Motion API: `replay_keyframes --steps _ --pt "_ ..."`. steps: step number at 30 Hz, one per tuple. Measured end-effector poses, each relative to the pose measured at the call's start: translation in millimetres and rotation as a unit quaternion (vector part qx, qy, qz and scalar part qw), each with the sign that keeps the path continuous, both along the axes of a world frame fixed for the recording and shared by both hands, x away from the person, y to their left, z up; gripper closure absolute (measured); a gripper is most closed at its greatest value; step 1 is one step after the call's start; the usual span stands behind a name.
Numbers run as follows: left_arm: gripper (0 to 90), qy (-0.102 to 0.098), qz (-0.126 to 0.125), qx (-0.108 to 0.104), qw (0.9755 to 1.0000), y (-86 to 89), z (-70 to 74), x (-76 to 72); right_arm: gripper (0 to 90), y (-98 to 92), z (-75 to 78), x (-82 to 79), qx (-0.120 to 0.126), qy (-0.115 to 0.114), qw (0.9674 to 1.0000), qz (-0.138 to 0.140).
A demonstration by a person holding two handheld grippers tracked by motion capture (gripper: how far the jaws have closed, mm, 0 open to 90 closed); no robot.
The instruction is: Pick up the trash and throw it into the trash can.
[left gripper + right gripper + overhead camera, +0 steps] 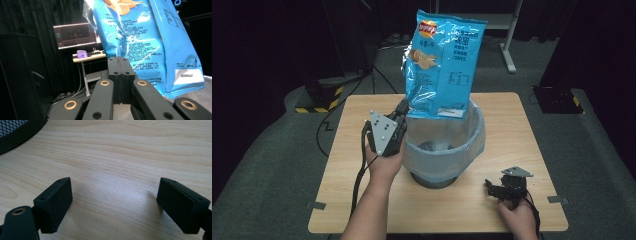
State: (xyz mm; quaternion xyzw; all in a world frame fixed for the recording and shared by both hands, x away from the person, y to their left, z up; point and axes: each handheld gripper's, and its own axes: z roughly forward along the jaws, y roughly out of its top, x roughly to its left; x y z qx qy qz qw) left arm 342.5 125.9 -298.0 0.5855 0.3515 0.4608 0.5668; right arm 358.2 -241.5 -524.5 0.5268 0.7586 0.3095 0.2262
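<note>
A blue crisp bag [441, 62] hangs upright above a black mesh bin [445, 145] lined with a clear plastic bag. My left gripper [404, 107] is shut on the bag's lower left edge, at the bin's left rim. In the left gripper view the bag [150, 45] rises from the closed jaws of the left gripper [121, 60]. My right gripper [493, 189] rests low on the table near the front right, open, with bare wood between the tips of the right gripper [113, 197].
The wooden table [362, 165] stands on grey carpet. The bin's dark mesh base [15, 132] lies off to the left of the right gripper. Behind the table are a desk leg [510, 40], a monitor [75, 33] on a small desk, and black curtains.
</note>
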Motion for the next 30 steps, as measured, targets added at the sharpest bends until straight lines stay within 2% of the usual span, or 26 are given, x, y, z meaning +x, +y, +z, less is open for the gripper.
replay_keyframes --steps 1,2,4,5,23,26,30 --pt "85.9 0.002 -0.002 0.005 1.0 -0.4 -0.7 0.4 13.1 0.0 0.0 0.0 0.0 0.0 1.0 0.0" --pt "79.9 -0.001 -0.005 0.007 1.0 -0.2 -1.5 0.2 13.0 0.0 0.0 0.0 0.0 0.0 1.0 0.0" --pt "59.3 -0.002 -0.001 0.003 1.0 0.9 -2.3 0.2 13.0 -0.1 0.0 0.0 0.0 0.0 1.0 0.0" --pt "55.2 0.0 -0.002 -0.001 1.0 1.4 -2.6 0.5 13.0 -0.2 0.0 0.1 -0.001 -0.001 1.0 0.0" --pt "53.9 0.012 0.0 -0.009 0.9999 16.2 -5.0 0.3 13.1 -0.1 -0.1 0.1 0.0 0.0 1.0 0.0" --pt "53.4 0.021 -0.013 -0.013 0.9996 20.5 -5.2 -1.6 13.1 0.0 0.0 0.0 0.0 0.0 1.0 0.0" --pt "50.5 0.022 -0.007 -0.004 0.9997 26.1 -4.6 -6.2 13.1 0.0 0.0 0.0 0.0 0.0 1.0 0.0"
